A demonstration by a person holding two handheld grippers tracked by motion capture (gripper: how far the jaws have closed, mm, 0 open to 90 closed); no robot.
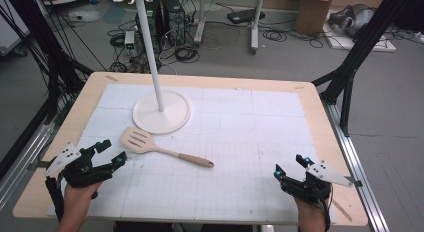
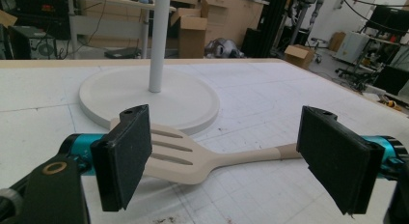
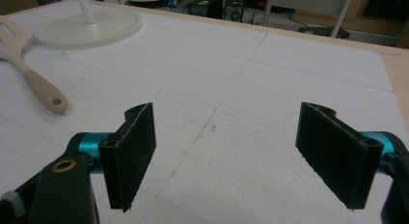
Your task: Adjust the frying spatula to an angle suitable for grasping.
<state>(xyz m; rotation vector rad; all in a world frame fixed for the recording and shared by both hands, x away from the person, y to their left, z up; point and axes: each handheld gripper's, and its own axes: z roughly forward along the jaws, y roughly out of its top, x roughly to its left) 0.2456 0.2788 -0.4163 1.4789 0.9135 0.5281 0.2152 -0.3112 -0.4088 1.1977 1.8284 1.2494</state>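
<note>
High view: slotted spatula (image 1: 159,148) flat on the mat (image 1: 240,142), head just at 6 o'clock of the stand base (image 1: 161,112), handle toward 4 o'clock, probably for easy pickup. Left gripper (image 1: 111,153) near the head, jaws wide, empty. Right gripper (image 1: 290,167) well apart at 3 o'clock, likewise spread, holding nothing.
</note>
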